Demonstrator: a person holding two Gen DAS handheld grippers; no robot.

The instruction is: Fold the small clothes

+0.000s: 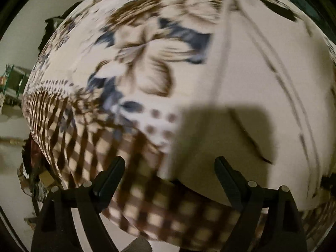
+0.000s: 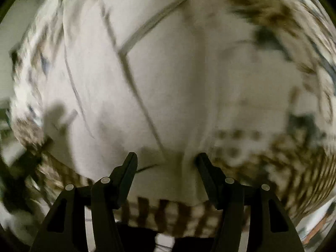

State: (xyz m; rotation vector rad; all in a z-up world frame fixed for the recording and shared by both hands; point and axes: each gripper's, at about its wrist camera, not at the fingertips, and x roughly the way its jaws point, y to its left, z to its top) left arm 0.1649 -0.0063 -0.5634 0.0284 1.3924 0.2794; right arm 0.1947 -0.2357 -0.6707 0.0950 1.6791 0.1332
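Note:
A white garment with thin dark seam lines [image 1: 262, 79] lies spread on a patterned cover; in the right wrist view it [image 2: 168, 73] fills most of the frame. My left gripper [image 1: 170, 161] is open and empty, its fingers wide apart just above the garment's near left edge. My right gripper [image 2: 167, 157] is open, its fingers on either side of a raised fold of the white cloth near the hem; I cannot tell whether they touch it. Both views are blurred by motion.
The cover [image 1: 142, 48] underneath has brown and blue flowers, dots and a brown check border [image 1: 88, 142], and shows at the right in the right wrist view [image 2: 294, 157]. Beyond its left edge are a pale floor, a shelf [image 1: 14, 79] and dark clutter [image 1: 31, 168].

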